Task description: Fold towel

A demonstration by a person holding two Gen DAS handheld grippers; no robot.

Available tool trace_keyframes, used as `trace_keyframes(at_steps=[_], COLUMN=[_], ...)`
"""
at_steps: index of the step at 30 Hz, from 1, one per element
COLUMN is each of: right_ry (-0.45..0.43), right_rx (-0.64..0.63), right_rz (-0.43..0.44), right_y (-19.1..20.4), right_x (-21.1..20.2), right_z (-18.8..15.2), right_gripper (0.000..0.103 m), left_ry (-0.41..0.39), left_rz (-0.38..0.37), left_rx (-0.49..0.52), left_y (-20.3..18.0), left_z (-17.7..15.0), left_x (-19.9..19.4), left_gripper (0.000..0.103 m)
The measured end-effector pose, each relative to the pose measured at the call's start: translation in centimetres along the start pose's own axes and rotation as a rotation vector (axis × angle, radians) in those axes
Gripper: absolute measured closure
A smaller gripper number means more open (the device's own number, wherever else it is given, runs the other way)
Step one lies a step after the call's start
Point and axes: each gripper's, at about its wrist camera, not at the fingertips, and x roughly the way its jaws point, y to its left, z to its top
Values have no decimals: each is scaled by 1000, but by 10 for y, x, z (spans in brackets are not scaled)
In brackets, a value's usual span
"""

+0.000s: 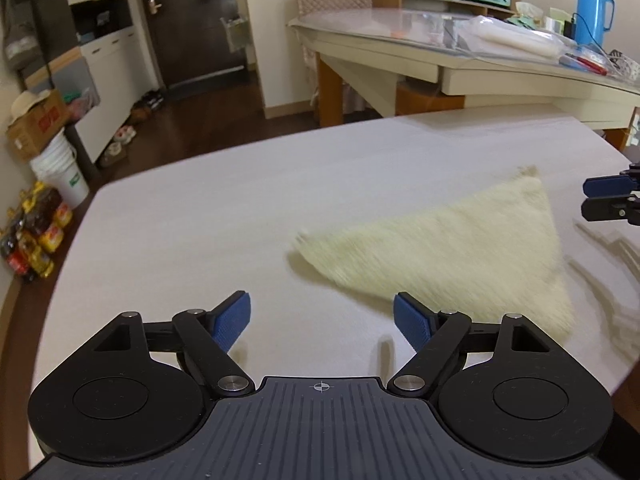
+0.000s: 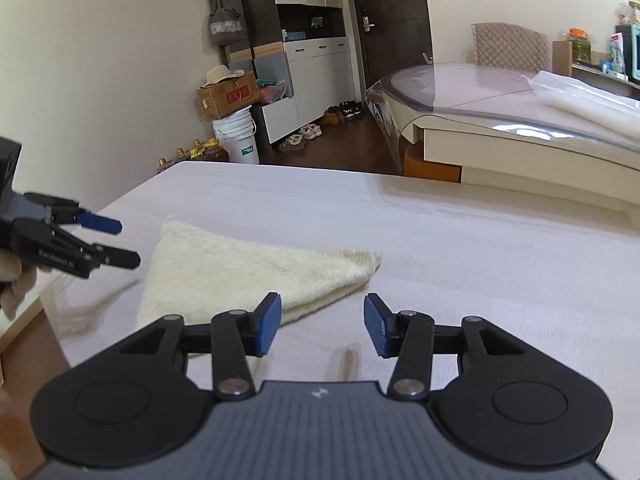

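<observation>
A cream fluffy towel [image 1: 452, 252] lies folded into a triangle on the white table [image 1: 200, 216]. It also shows in the right wrist view [image 2: 248, 276]. My left gripper [image 1: 322, 322] is open and empty, just above the table, near the towel's near-left edge. My right gripper [image 2: 322, 328] is open and empty, just short of the towel's near edge. The right gripper shows at the right edge of the left wrist view [image 1: 592, 196], past the towel's far corner. The left gripper shows at the left of the right wrist view [image 2: 124, 240], beside the towel's left corner.
A second table [image 1: 460, 52] with a glass top stands behind, with a blue thermos [image 1: 594, 8], plastic bags and a small oven. Bottles [image 1: 36, 236], a bucket [image 1: 64, 172] and a box stand on the floor at the left.
</observation>
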Motion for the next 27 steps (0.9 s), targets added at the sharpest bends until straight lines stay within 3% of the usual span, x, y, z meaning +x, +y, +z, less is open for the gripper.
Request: trace_keyframes(at_steps=[6,9,27], right_ry=[2,11,-9], right_rx=[33,25,25], right_rz=[4,5,14], right_y=[13,22,39], right_x=[-12,-16,-25], right_z=[-13,-18,-25], right_gripper=[50,40,34], left_ry=[-3,-2,-7], left_rz=[37,49,48], left_rx=[-71,-89,-88], left_y=[-8,-9,-24], left_z=[-15,-20,-31], left_x=[-17,-20,-31], left_gripper=[13,10,10])
